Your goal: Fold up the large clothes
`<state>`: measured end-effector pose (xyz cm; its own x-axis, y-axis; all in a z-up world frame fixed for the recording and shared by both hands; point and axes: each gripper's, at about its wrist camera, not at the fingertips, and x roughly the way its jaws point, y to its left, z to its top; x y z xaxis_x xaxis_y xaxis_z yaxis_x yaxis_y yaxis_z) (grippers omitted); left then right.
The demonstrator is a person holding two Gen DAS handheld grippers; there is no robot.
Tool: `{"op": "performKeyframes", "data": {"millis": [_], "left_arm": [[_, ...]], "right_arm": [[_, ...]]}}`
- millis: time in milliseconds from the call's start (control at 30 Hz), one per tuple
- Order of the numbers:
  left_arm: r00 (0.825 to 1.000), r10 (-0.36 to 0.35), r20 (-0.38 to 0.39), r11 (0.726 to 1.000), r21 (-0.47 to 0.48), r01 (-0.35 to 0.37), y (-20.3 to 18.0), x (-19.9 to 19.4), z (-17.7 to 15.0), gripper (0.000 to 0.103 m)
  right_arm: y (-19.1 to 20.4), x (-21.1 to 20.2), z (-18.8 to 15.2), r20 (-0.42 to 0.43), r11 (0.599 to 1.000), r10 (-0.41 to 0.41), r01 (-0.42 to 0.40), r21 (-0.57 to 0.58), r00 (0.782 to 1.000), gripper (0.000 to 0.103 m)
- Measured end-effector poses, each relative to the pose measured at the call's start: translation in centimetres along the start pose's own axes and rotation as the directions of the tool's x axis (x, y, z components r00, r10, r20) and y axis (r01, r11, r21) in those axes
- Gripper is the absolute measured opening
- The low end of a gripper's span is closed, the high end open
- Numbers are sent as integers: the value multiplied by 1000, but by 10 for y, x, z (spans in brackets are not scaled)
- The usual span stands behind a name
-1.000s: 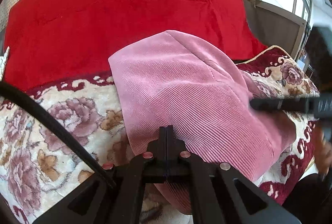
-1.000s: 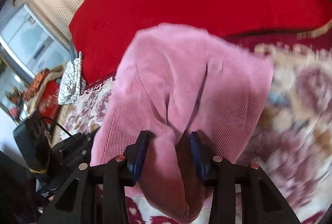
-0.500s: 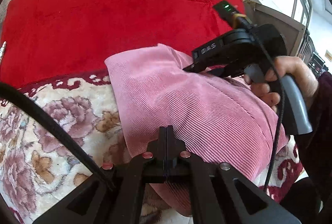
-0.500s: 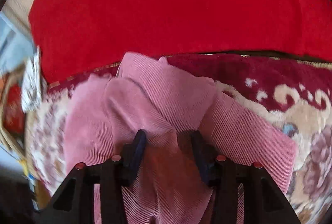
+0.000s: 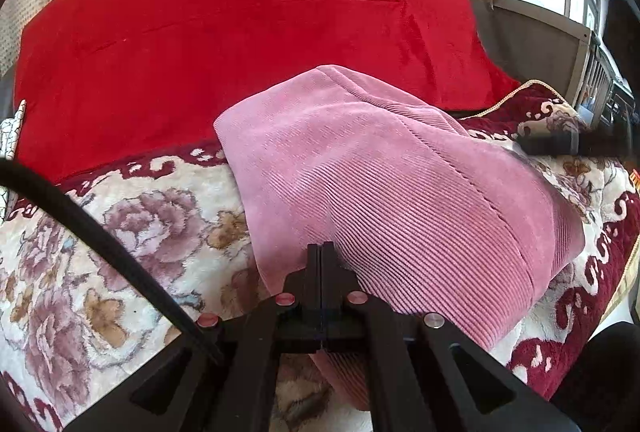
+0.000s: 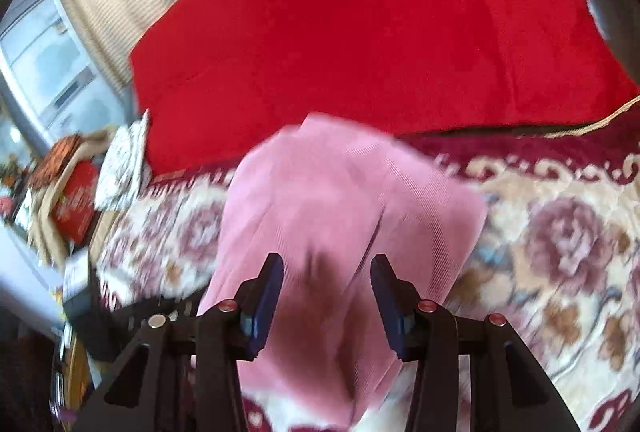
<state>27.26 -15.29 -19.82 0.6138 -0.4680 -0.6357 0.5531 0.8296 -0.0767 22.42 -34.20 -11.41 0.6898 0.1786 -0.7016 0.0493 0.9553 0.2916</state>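
On top of the flowered blanket (image 5: 132, 232), a pink corduroy garment (image 5: 380, 183) is lying folded into a thick bundle, its far corner reaching toward the big red cloth (image 5: 240, 31) that is covering the back of the bed. The left gripper (image 5: 321, 252) is hanging over the bundle's near edge with its two black fingers pressed flat against each other; no fabric is showing between the tips, so it is gripping nothing that I can see. A black cable (image 5: 100, 232) is crossing the blanket to its left.

From the other side the picture is smeared with motion. The right gripper (image 6: 326, 268) is standing partly open, its blue pads (image 6: 268, 296) apart, and its jaws have just been widening and easing back a little. The pink garment (image 6: 344, 216) is showing in the gap between them, but the pads are not pressing on it. In the left wrist view the right gripper (image 5: 560, 143) is showing as a dark blurred bar past the bundle's far right side. A white patterned cloth (image 6: 124, 163) is lying at the blanket's left edge, beside a cluttered shelf.
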Motion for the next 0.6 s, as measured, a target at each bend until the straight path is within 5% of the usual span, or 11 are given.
{"op": "performKeyframes", "data": {"millis": [133,200,267,400,600], "left_arm": [[997,70,19,997,34,-71,-4,-7,-3,9],[990,136,43,991,14,-136,-1,-14,-5,31],[981,191,45,981,-43,-189,10,-19,-5,63],[979,200,39,976,-92,-196,22,-25,-5,66],[963,238,127,971,-66,-232,15,-39,-3,66]], "right_arm": [[-10,44,-34,-57,999,-28,29,21,998,48],[-21,42,-36,-22,997,27,-26,78,999,51],[-28,43,-38,-10,994,49,-48,103,999,52],[-32,39,-42,23,992,74,-76,101,997,53],[-40,37,-51,39,988,103,-107,108,994,53]]}}
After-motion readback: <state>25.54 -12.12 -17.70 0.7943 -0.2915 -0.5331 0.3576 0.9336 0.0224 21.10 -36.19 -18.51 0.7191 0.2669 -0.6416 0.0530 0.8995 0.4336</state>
